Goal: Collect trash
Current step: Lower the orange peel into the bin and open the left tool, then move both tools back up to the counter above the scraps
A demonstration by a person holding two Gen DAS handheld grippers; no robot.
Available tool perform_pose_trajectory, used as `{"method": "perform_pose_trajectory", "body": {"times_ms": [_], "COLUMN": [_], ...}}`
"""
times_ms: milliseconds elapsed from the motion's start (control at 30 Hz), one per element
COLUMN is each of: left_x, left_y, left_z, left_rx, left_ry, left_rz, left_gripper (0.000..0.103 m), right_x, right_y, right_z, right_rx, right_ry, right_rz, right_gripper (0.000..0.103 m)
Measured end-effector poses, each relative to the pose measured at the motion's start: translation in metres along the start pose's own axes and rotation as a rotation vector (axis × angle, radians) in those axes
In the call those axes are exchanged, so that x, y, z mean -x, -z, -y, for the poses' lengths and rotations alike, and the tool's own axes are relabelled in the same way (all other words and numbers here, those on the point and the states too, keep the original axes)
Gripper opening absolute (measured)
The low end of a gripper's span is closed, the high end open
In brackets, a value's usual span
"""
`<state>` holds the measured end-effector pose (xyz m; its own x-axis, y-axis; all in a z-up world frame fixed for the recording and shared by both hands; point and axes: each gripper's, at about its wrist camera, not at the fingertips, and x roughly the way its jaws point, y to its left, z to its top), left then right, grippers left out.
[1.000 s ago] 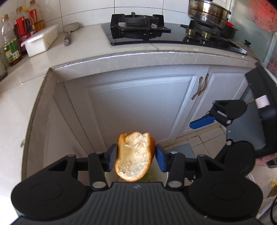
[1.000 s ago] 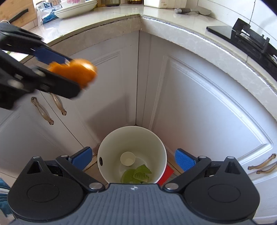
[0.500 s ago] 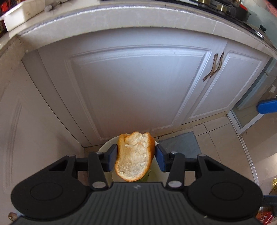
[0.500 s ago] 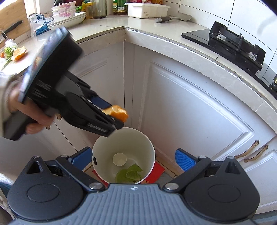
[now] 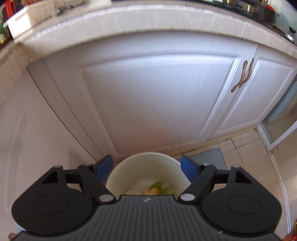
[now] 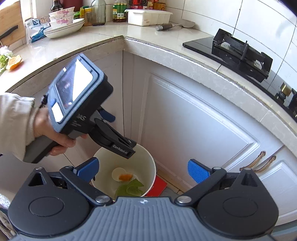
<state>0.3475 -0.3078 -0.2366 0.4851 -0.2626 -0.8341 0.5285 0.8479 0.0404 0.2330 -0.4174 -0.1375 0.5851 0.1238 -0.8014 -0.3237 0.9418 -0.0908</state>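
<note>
A white trash bin (image 5: 148, 157) stands on the floor in the cabinet corner; it also shows in the right wrist view (image 6: 151, 163). An orange peel (image 6: 125, 176) lies inside it beside green leaves (image 6: 130, 188) and a pale round piece (image 6: 117, 173); the peel also shows in the left wrist view (image 5: 152, 191). My left gripper (image 5: 147, 166) is open and empty just above the bin's rim; in the right wrist view it (image 6: 128, 148) hangs over the bin. My right gripper (image 6: 143, 169) is open and empty above the bin.
White cabinet doors (image 5: 152, 96) with curved handles (image 5: 241, 77) close in the corner. On the counter are another orange peel (image 6: 14, 62) with greens, stacked dishes (image 6: 63, 26), bottles, a white box (image 6: 148, 16) and a gas stove (image 6: 241, 53). A red item (image 6: 157, 186) lies beside the bin.
My left gripper came down over the bin, opened and let go of the orange peel. The peel now lies in the bin. The right gripper stayed open.
</note>
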Motion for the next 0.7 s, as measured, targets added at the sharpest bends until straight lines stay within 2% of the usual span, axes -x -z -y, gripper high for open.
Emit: {"method": "perform_pose_trajectory", "body": {"times_ms": [233, 467, 700], "left_x": [0.072, 0.142, 0.199], "left_y": [-0.011, -0.007, 0.018], "left_z": [-0.007, -0.022, -0.059], "left_rx": [-0.006, 0.023, 0.132], "left_ry": [-0.063, -0.147, -0.266], "left_rz": [0.121, 0.186, 0.211], "left_gripper": [0.085, 0.085, 0.085], "right_x": [0.016, 0.027, 0.031], "right_y": [-0.016, -0.037, -0.067], "right_z": [-0.002, -0.011, -0.033], "right_rx": [0.041, 0.082, 0.148], "right_ry": [-0.008, -0.033, -0.101], "right_rz": [0.026, 0.065, 0.116], "right_gripper": [0.103, 0.103, 0.103]}}
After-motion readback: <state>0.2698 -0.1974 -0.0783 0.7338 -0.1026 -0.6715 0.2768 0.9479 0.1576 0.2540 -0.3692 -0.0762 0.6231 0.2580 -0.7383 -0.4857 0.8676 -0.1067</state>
